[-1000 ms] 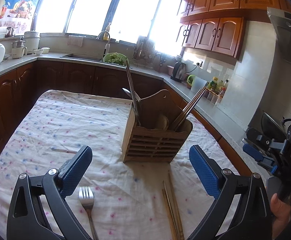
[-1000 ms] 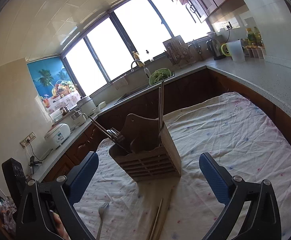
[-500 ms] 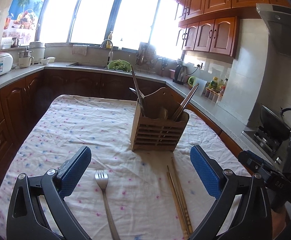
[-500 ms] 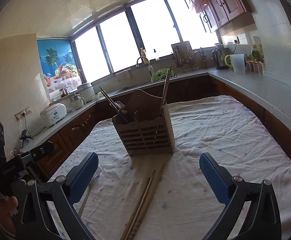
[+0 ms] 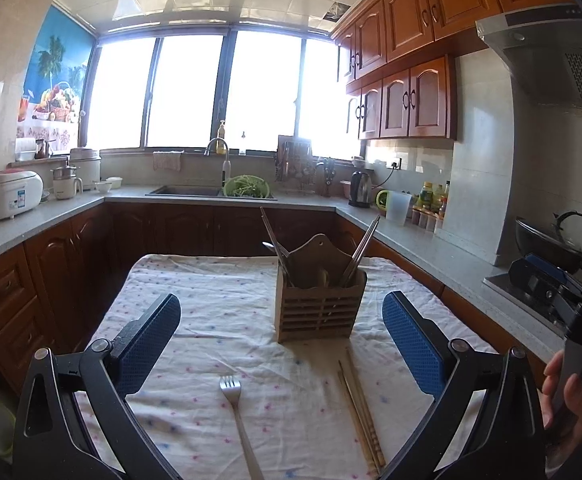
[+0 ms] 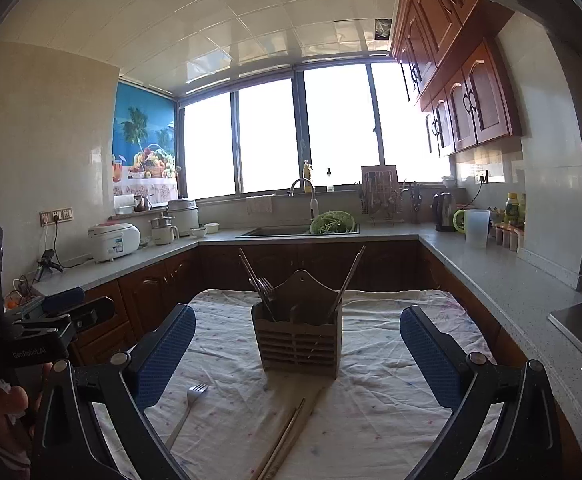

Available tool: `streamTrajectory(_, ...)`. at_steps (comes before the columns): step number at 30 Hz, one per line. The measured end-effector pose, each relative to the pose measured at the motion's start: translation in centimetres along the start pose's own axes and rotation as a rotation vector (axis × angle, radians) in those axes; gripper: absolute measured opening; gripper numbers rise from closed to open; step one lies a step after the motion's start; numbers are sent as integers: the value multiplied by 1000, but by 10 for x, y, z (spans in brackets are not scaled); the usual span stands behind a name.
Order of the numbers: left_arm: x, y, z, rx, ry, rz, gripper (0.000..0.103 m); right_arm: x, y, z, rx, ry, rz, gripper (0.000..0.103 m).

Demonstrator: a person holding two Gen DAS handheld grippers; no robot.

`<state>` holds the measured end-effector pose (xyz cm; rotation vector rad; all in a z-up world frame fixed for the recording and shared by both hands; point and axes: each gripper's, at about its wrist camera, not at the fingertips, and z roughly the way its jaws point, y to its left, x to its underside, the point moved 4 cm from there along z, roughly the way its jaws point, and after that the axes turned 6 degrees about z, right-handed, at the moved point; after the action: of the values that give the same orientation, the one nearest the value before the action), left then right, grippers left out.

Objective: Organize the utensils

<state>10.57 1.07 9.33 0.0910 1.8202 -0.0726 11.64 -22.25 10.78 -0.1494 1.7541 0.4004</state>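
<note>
A slatted wooden utensil holder stands on the cloth-covered table, with chopsticks and forks leaning out of it. A steel fork lies on the cloth in front of it. To the fork's right lies a pair of wooden chopsticks. My left gripper is open above the near part of the table, empty. My right gripper is open too, with nothing between its blue pads.
Dark wooden cabinets and a grey countertop run round the table on three sides. A sink with a green colander sits under the windows. A rice cooker stands left; a wok and hob are right.
Both grippers have pulled back and tilted up from the table, so the holder looks smaller and more of the kitchen and ceiling shows. The fork and chopsticks lie where they were.
</note>
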Motion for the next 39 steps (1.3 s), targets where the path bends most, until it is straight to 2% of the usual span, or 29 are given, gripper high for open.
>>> streamTrajectory(7,39,2,3,-23,42,-33,103,37,-4,-1,32,9,-2,103)
streamTrajectory(13,65,-2,3,-48,60,-11,103,70,1,-4,58,28,-52,103)
streamTrajectory(22,98,-10,0,-106,72,14,103,109,-4,-8,69,78,-26,103)
streamTrajectory(29,113,-13,4,-123,115,30,103,126,-10,-7,80,122,-8,103)
streamTrajectory(39,122,-14,5,-134,147,40,103,130,-14,-10,95,126,3,103)
